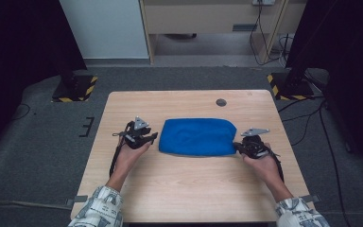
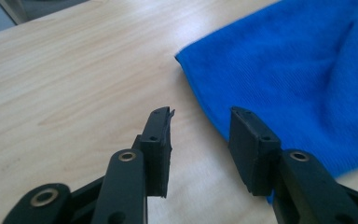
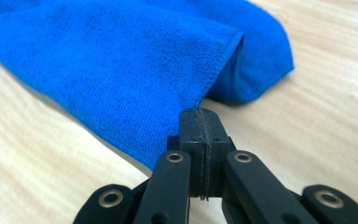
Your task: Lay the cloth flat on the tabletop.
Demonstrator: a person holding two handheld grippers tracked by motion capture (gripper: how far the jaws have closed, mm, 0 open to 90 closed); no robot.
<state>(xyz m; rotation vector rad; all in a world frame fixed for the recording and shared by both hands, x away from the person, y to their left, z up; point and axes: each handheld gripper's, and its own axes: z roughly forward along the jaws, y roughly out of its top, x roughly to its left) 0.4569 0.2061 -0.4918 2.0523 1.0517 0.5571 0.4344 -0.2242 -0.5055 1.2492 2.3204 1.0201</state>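
A folded blue cloth [image 1: 196, 137] lies flat in the middle of the wooden table [image 1: 194, 189]. My left gripper [image 1: 153, 138] sits at the cloth's left edge. In the left gripper view it [image 2: 200, 135] is open; one jaw is over bare wood and the other in front of the cloth's [image 2: 298, 79] hem, with nothing pressed between the pads. My right gripper [image 1: 236, 145] is at the cloth's near right corner. In the right gripper view it [image 3: 200, 116] is shut on the stitched corner of the cloth's [image 3: 121, 60] top layer, which rises slightly off the fold beneath.
A small dark round disc [image 1: 221, 102] sits near the table's far edge. Two stand bases with yellow-black stripes [image 1: 75, 90] [image 1: 288, 87] flank the far corners on the grey floor. Cables [image 1: 307, 123] trail on the floor at the right.
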